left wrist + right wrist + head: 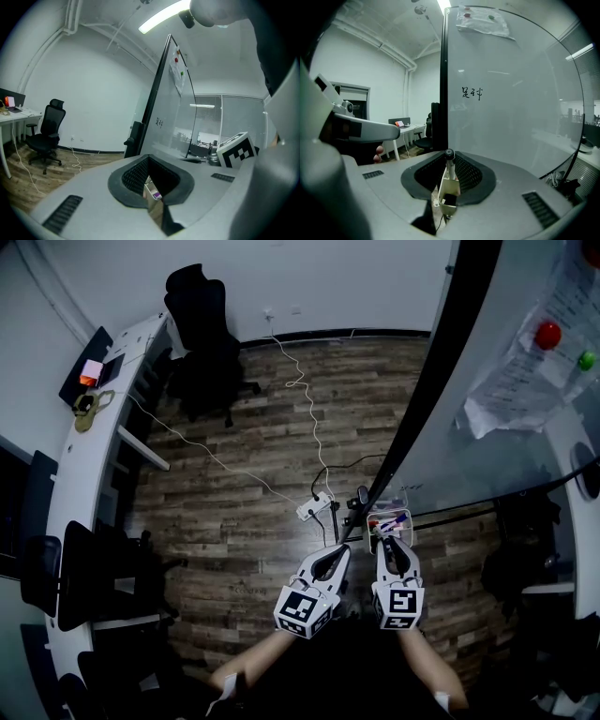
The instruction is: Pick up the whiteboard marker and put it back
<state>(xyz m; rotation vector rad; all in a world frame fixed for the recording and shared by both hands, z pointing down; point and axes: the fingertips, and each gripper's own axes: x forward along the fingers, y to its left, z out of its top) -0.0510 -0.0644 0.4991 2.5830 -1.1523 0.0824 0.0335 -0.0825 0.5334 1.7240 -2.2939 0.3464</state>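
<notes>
A small clear tray [388,519] on the whiteboard's lower edge holds whiteboard markers with purple and red caps. Both grippers hover just in front of it, pointing at it. My left gripper [343,550] is shut, and through the slit between its jaws I see the tray and a purple-capped marker [155,192]. My right gripper [389,542] is also shut, with the tray [449,191] visible straight ahead beyond its tips. Nothing is held in either gripper. A black knob [449,153] on the board's frame stands just above the tray.
The large whiteboard [487,381] fills the right side, with papers and red and green magnets pinned high up. A power strip [314,509] and cables lie on the wooden floor near the stand. An office chair [202,334] and a white desk [80,456] are at the left.
</notes>
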